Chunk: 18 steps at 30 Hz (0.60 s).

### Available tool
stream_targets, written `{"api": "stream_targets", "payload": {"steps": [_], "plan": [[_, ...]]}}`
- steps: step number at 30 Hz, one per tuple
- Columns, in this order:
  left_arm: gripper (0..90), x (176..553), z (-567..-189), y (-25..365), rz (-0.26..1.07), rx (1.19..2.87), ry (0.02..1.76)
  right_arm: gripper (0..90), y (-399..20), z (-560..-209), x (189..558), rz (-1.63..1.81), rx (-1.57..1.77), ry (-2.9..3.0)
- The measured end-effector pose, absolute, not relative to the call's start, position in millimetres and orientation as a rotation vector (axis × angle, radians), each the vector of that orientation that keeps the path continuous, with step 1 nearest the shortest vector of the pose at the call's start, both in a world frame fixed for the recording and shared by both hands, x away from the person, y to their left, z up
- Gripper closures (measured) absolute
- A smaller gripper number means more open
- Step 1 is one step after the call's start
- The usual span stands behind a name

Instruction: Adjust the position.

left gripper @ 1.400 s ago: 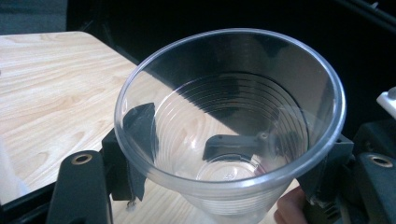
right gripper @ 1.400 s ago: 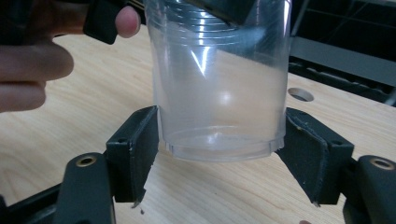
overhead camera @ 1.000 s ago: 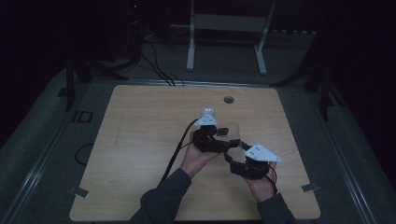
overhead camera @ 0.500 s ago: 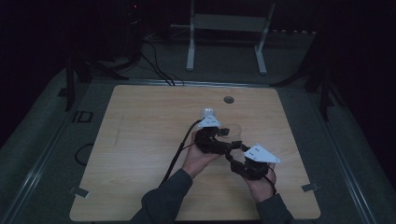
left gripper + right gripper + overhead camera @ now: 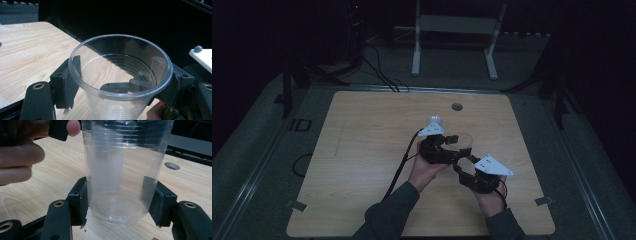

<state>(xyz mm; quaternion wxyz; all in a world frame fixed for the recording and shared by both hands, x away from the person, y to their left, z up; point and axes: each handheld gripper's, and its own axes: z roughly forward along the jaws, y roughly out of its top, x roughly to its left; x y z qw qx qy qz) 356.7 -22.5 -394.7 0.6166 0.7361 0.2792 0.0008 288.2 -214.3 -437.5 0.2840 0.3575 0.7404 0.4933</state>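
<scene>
One clear plastic cup point(image 5: 120, 75), left tongs point(image 5: 120, 82) and right tongs point(image 5: 120, 202) both clamped on it

Clear glossy plastic cup point(image 5: 120, 172) (ribbed walls), matt black tongs point(image 5: 120, 202), pale wood-grain table point(image 5: 362, 150)

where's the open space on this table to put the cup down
Most of the wooden table is bare: the whole left half, and the far strip up to the small round hole. It is crowded right of centre, where the left hand-held gripper and right hand-held gripper both close on the clear plastic cup.
</scene>
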Motion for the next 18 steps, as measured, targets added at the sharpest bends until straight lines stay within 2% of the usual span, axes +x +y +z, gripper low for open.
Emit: {"api": "stream_targets", "payload": {"steps": [12,16,18], "plan": [[28.6,351.4,-394.9,-26.1,0.065,1.712,0.609,40.2,-215.8,-438.1,287.9,1.32,0.962,1.981],[29.3,351.3,-394.4,-25.6,0.089,1.719,0.609,33.0,-216.2,-438.8,288.6,1.299,0.96,1.989],[29.4,351.6,-394.3,-25.2,0.09,1.715,0.612,32.2,-216.4,-438.9,288.4,1.292,0.961,1.994]]}}
